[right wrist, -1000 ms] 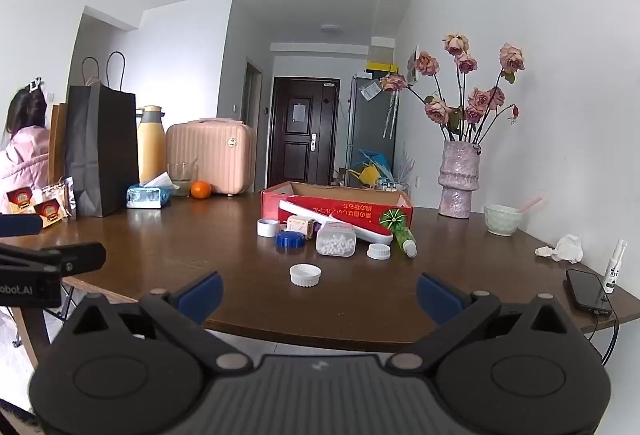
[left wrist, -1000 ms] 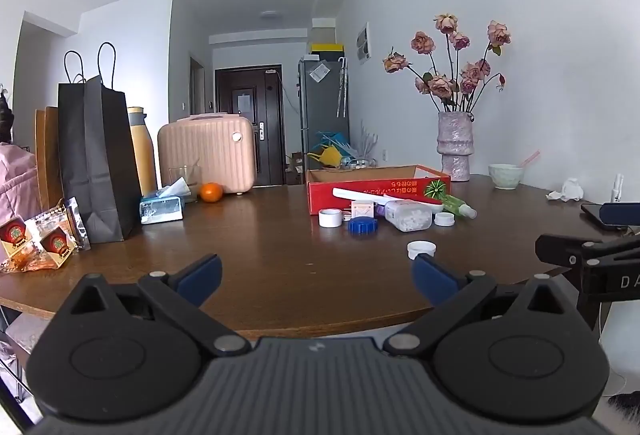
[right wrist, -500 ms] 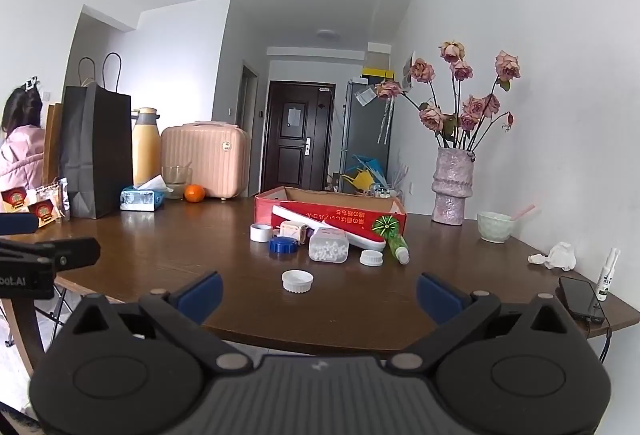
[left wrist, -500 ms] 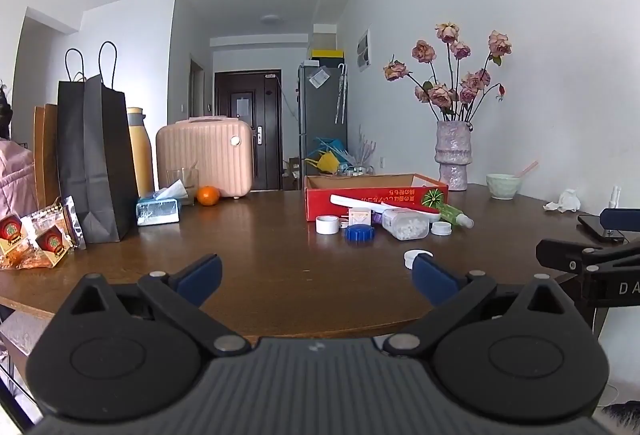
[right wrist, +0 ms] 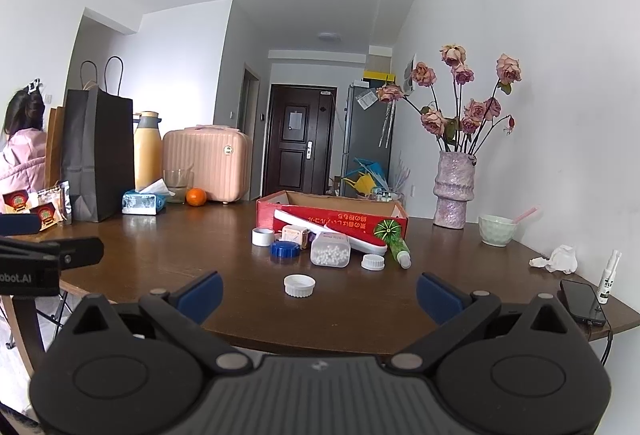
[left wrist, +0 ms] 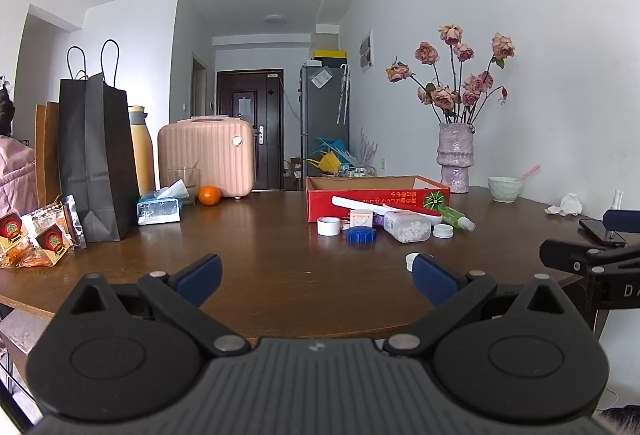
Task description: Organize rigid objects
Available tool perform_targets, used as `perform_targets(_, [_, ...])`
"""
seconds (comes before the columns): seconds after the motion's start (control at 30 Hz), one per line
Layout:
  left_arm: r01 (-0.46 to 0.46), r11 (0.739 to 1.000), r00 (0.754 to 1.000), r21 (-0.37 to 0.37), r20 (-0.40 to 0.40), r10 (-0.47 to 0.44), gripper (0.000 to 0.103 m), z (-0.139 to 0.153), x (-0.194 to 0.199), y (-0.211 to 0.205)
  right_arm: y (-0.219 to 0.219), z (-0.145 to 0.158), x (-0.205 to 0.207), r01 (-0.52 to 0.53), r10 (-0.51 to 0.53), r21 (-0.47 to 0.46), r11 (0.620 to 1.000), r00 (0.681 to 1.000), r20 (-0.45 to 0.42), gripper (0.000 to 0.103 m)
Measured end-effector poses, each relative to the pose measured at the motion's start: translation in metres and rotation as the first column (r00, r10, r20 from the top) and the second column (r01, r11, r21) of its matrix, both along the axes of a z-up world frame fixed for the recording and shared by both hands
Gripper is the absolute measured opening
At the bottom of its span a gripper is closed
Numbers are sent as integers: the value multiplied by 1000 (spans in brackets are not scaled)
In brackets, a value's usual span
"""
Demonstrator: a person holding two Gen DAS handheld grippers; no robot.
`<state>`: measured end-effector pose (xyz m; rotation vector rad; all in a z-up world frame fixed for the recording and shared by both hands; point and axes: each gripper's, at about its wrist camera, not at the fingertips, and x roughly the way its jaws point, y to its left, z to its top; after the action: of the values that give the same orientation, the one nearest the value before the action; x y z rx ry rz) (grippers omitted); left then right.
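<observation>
Clutter sits bunched against the near wall of the red cardboard box (right wrist: 332,221), which stands open-topped on the brown counter (right wrist: 192,267), and nothing has been lifted yet. Both sets of tongs are spread wide and carry nothing: the left tongs (left wrist: 316,277) and the right tongs (right wrist: 320,293) hang over the counter's near edge, well short of the box.

Right in front of the box lie a white tape roll (right wrist: 263,236), a small printed carton (right wrist: 294,234), a blue screw cap (right wrist: 285,249), a clear jar of white beads (right wrist: 330,253) on its side, a white cap (right wrist: 373,262) and a green spray bottle (right wrist: 398,249) lying down with its nozzle toward the camera. A long white tube (right wrist: 320,225) leans across the box front. One more ribbed white lid (right wrist: 299,285) lies apart from the box, nearest the right tongs.

All of these look light and stiff, so none should crush under a modest squeeze. The lone lid is probably the easiest start: low and shallow, best pinched across its ribbed rim, which should give some bite. The jar and bottle look smooth and round and could roll or slip, so a hold across the middle of the body seems safer than one at an end. The carton may dent if squeezed hard. The box itself is probably where they all belong.
</observation>
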<state>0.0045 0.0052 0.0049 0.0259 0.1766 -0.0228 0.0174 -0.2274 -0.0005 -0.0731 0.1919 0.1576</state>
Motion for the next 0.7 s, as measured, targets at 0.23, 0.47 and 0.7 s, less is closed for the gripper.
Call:
perform_targets(0.23, [0,1000,1000,8,5,0,103,1,0,0,1,2,0,-4,4,-8,1000,1000,14,103])
perform_targets(0.47, [6,1000,1000,14,11,-6,103,2,0,-1,-1,3,0,4,-4,-6,1000,1000,19,103])
perform_targets(0.7, [11,1000,1000,21,18,-12,103,1,-1,-1,1,2,-1,-4,4,-6,1000,1000,20,103])
